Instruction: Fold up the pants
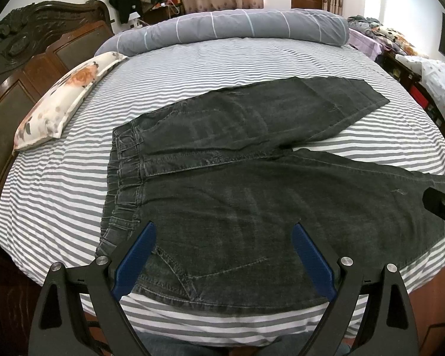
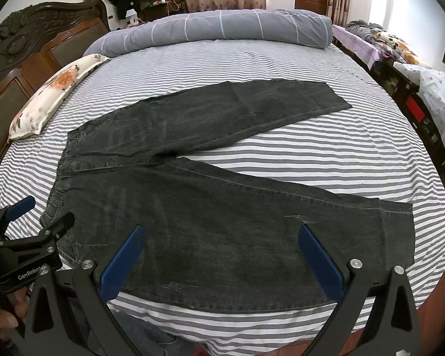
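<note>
Black jeans [image 1: 222, 207] lie flat on the striped bedsheet [image 1: 192, 62], legs splayed, long axis running crosswise ahead of my tongs. My left gripper [image 1: 222, 255] hovers agape nearer the waistband [image 1: 124, 178]; my right gripper [image 2: 222, 255], equally wide, sits nearer the near leg's hem [image 2: 400, 231].

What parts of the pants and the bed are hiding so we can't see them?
- Pants: underside hidden against the striped sheet, both views.
- Near hem corner: left wrist view, covered by the right gripper at the picture's edge.
- Waistband's near end: right wrist view, behind the left gripper.
- Bed's near edge: blocked by each camera's own fingers.
</note>
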Available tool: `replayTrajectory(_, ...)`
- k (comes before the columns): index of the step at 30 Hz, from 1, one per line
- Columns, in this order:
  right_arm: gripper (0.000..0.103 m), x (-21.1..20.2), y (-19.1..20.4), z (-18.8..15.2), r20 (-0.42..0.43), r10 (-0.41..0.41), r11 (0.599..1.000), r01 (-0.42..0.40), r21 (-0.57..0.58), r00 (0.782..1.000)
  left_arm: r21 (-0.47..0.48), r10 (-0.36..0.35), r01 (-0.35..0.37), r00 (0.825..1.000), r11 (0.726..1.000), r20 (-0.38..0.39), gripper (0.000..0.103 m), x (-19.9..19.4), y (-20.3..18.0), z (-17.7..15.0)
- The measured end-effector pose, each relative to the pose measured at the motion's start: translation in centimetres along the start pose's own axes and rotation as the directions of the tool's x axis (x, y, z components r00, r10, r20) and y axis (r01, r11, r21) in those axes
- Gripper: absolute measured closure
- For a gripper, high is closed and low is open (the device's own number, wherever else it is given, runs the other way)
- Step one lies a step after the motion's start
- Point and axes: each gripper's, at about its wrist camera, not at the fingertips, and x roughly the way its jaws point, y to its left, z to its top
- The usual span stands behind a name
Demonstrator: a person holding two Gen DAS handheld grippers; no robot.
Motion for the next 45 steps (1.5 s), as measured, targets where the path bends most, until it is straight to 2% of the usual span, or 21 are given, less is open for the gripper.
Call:
replayTrajectory(20,0.000,0.7,0.5,0.5,0.000,-0.005,1.000,0.005,-0.009,1.000,-0.009,-0.007,0.007,1.000,1.000,-0.007,0.010,0.8,0.4,0.0)
replayTrajectory(27,0.000,1.2,0.2,1.9,-0.007,0.022,0.999,-0.022,-0.025,1.000,-0.019,-0.013,0.012,1.000,1.000,-0.011,0.014,1.9,1.9,0.8)
replayTrajectory(32,0.000,1.8,-0.2,4.1,-0.005,0.043,0.998,-0.043,-0.052,0.999,-0.062,0.013,-0.014,1.000,0.998,-0.008,0.017,3.2,5.0,2.5)
replayTrajectory(38,0.000,3.1,-0.2,8.7,0.020,0.027,0.994,-0.025,-0.111,0.999,-0.118,0.067,-0.066,0.998,0.991,0.009,0.021,5.2,10.6,5.4)
replayTrajectory(45,0.000,7.0,1.9,14.4,0.012,0.059,0.986,-0.056,-0.160,0.998,-0.265,0.027,-0.037,0.999,0.964,-0.041,0.043,9.6,18.8,8.3)
